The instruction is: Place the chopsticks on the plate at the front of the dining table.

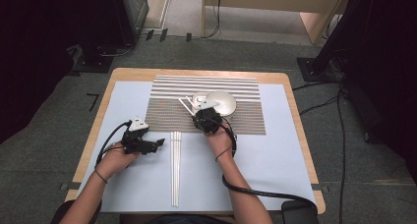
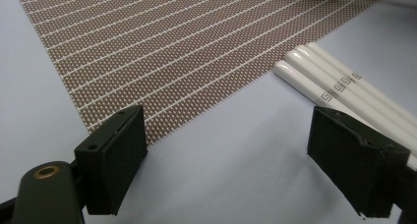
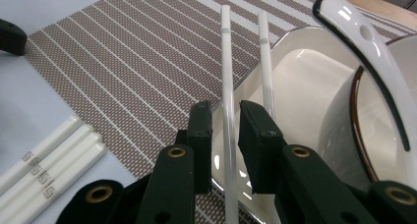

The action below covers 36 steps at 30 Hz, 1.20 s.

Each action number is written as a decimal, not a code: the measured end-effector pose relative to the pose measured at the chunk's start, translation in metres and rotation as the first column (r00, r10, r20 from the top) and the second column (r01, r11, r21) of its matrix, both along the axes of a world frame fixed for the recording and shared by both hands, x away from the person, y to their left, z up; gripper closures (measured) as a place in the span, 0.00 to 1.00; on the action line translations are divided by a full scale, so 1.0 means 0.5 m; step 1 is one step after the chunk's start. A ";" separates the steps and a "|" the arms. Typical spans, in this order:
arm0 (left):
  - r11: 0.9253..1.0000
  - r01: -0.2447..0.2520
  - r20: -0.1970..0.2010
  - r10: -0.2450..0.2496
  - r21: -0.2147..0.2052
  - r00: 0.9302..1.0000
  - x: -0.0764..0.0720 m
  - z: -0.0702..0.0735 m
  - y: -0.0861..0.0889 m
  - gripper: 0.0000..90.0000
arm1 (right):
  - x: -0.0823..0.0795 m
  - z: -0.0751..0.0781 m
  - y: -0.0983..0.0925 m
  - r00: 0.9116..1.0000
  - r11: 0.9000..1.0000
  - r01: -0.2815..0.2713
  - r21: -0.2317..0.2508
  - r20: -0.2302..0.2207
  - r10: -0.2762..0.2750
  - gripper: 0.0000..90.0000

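Note:
Two thin white chopsticks lean on the rim of a white dish on the brown striped placemat. My right gripper stands around the left chopstick. Its jaws are slightly apart and a thin gap shows on each side of the stick. A white spoon arches over a brown-rimmed bowl just to the right. In the high view the right gripper is at the bowl. My left gripper hovers wide open over the pale blue cover, holding nothing, by the placemat's near corner.
Several thick white chopsticks lie side by side on the pale blue cover between my hands, their ends close to the left gripper's right jaw. Cables trail from both grippers. The table's wooden edge runs behind the placemat.

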<state>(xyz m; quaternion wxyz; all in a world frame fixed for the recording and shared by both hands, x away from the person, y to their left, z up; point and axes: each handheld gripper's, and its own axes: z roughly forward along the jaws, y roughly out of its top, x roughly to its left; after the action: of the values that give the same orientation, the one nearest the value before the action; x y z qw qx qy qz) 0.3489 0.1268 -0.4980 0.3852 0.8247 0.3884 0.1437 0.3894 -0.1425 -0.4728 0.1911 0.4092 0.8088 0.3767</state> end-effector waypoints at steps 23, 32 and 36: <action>1.000 0.015 -0.055 -0.014 0.021 0.998 0.012 0.016 -0.013 0.17 | -0.032 0.022 -0.032 0.997 0.996 -0.057 0.066 -0.048 0.060 0.75; 0.998 0.056 -0.077 -0.058 -0.028 0.995 0.044 0.032 -0.025 0.19 | -0.048 0.028 -0.061 0.996 0.996 -0.062 0.068 -0.055 0.066 0.72; 0.997 0.047 -0.081 -0.052 -0.055 0.995 0.063 0.036 -0.032 0.19 | -0.056 0.033 -0.075 0.997 0.996 -0.059 0.069 -0.049 0.063 0.70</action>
<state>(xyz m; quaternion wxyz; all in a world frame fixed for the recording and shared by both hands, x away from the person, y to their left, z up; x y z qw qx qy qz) 0.3804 0.1108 -0.4801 0.3939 0.8289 0.3870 0.0896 0.3612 -0.1801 -0.4564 0.1448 0.4001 0.8124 0.3987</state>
